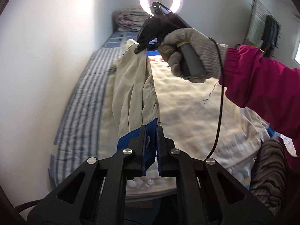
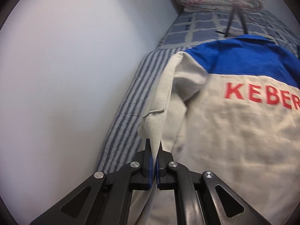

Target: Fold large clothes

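A cream work jacket [image 2: 234, 140] with a blue yoke [image 2: 243, 56] and red letters [image 2: 260, 95] lies back-up on the bed. One cream sleeve [image 1: 133, 86] is lifted off it and stretched between the two grippers. My left gripper [image 1: 151, 128] is shut on the sleeve's blue cuff [image 1: 129, 136]. Farther up the bed, a gloved hand [image 1: 191, 45] holds my right gripper [image 1: 139, 48], which pinches the sleeve near the shoulder. In the right wrist view, the right gripper [image 2: 154, 147] is shut on a fold of cream sleeve cloth [image 2: 161, 103].
A white wall [image 2: 75, 75] runs close along the left of the striped sheet [image 1: 84, 97]. At the bed's head are a checked blanket [image 2: 202, 26], a rolled quilt [image 1: 129, 18] and a ring light [image 1: 161, 0] on a tripod [image 2: 236, 22]. A cable [image 1: 219, 112] hangs from the right hand.
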Tool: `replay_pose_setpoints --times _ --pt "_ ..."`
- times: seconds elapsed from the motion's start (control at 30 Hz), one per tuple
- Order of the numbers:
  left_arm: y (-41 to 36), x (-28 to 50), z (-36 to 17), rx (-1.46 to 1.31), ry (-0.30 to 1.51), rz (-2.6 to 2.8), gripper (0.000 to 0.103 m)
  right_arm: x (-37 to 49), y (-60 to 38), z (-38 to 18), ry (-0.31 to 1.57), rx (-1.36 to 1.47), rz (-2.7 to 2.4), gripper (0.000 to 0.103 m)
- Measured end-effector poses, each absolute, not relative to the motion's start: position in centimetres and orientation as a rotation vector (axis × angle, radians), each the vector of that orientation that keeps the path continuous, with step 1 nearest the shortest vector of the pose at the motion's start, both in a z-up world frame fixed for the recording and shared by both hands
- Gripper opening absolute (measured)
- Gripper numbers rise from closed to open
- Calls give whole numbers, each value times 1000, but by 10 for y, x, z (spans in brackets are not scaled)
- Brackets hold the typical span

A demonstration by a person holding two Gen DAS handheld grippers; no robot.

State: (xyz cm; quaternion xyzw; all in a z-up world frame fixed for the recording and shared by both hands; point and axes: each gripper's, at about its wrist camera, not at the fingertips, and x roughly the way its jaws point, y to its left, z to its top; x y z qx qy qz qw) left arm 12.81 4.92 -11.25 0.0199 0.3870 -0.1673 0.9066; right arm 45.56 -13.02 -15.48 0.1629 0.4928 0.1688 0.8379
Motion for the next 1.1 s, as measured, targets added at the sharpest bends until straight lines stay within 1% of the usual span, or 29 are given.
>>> replay_pose_setpoints --times 0.3,0.47,0.5,0.57,0.6,0.63,0.7,0.73,0.77,0.8,0.83,0.87,0.97,1.0,1.03,1.07,1.1 --pt "5 101 -122 125 839 -450 7 409 -205 -194 1095 407 272 0" --pt "-4 96 -131 144 867 -480 7 397 -221 -221 1144 445 247 0" --pt "-7 95 -133 141 879 -495 9 394 -221 -227 1156 441 240 0" --pt "-7 94 -134 131 898 -504 27 392 -219 -236 1175 423 233 0" --pt "-5 92 -133 114 901 -512 47 393 -219 -239 1182 413 232 0" --pt "-2 91 -133 93 901 -520 58 392 -218 -242 1191 398 231 0" --pt "9 89 -130 30 896 -533 59 390 -217 -242 1199 377 225 5" --pt "14 90 -129 -1 901 -534 59 388 -217 -240 1202 366 219 10" --pt "23 92 -130 -50 912 -530 59 386 -217 -238 1202 344 212 18" --pt "31 95 -132 -88 928 -517 59 382 -218 -234 1193 311 206 23" --pt "38 99 -137 -124 951 -495 59 378 -219 -232 1187 288 198 35" --pt "43 103 -143 -158 976 -480 59 372 -220 -228 1181 270 193 38" --pt "53 120 -168 -292 1087 -458 59 354 -236 -217 1173 295 245 39" --pt "56 125 -180 -337 1128 -444 59 348 -238 -214 1174 300 263 41" --pt "59 130 -190 -378 1165 -431 59 346 -239 -214 1176 298 279 47" --pt "62 133 -197 -404 1186 -420 59 338 -237 -211 1175 283 305 49" --pt "63 135 -202 -427 1199 -416 59 333 -235 -210 1176 271 319 49"
